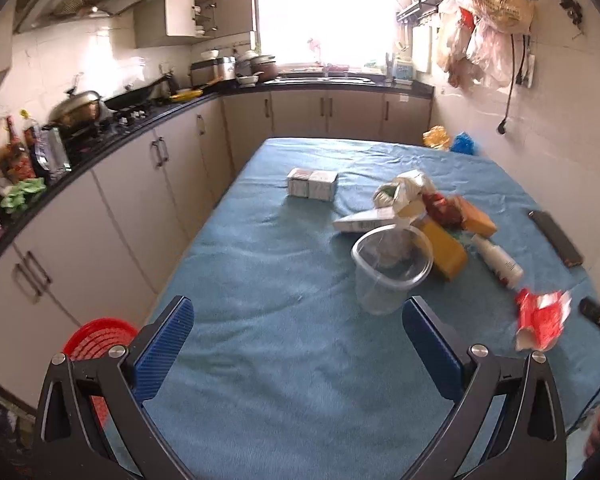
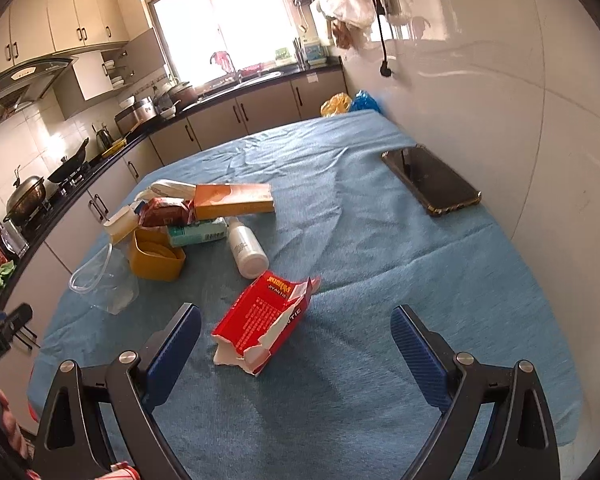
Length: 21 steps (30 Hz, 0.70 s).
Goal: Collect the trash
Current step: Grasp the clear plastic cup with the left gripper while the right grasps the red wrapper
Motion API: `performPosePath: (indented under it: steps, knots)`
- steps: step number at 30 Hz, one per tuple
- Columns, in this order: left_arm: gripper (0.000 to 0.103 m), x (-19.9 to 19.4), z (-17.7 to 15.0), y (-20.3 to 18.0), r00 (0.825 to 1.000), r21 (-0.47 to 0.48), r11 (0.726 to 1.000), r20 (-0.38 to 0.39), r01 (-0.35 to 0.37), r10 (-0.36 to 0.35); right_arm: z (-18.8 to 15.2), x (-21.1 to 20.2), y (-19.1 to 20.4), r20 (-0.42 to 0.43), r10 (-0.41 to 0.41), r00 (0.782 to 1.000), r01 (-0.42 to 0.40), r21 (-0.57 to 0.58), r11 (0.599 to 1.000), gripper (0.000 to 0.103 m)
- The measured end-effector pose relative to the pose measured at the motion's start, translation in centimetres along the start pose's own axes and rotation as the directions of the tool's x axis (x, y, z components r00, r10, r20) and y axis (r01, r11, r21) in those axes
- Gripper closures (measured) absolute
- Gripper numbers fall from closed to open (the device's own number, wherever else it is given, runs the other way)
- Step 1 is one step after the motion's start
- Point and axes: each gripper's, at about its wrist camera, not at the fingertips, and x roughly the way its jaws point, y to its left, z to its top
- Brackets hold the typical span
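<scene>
Blue-padded fingers of the right gripper (image 2: 296, 344) stand wide apart low in the frame, holding nothing; a torn red carton (image 2: 266, 316) lies on the blue tablecloth (image 2: 380, 280) between and just ahead of them. Left gripper (image 1: 298, 340) is likewise spread wide and empty, with a clear plastic cup (image 1: 388, 270) just beyond its right finger at centre frame. Behind the cup, boxes and wrappers (image 1: 416, 208) are heaped together. A red basket (image 1: 100, 340) shows at lower left, off the table's edge.
</scene>
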Motion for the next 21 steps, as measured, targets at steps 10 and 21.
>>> performPosePath:
  steps: [10, 21]
  knots:
    - [0.000, 8.0, 3.2, -1.4, 0.973, -0.005, 0.982, -0.139, 0.188, -0.186, 0.3, 4.2, -0.2, -0.085, 0.053, 0.995, -0.049, 0.052, 0.997, 0.005]
    - [0.051, 13.2, 3.1, -3.4, 0.898, -0.056, 0.946, -0.298, 0.321, -0.322, 0.2, 6.6, 0.4, -0.143, 0.079, 0.987, -0.071, 0.062, 0.996, 0.027]
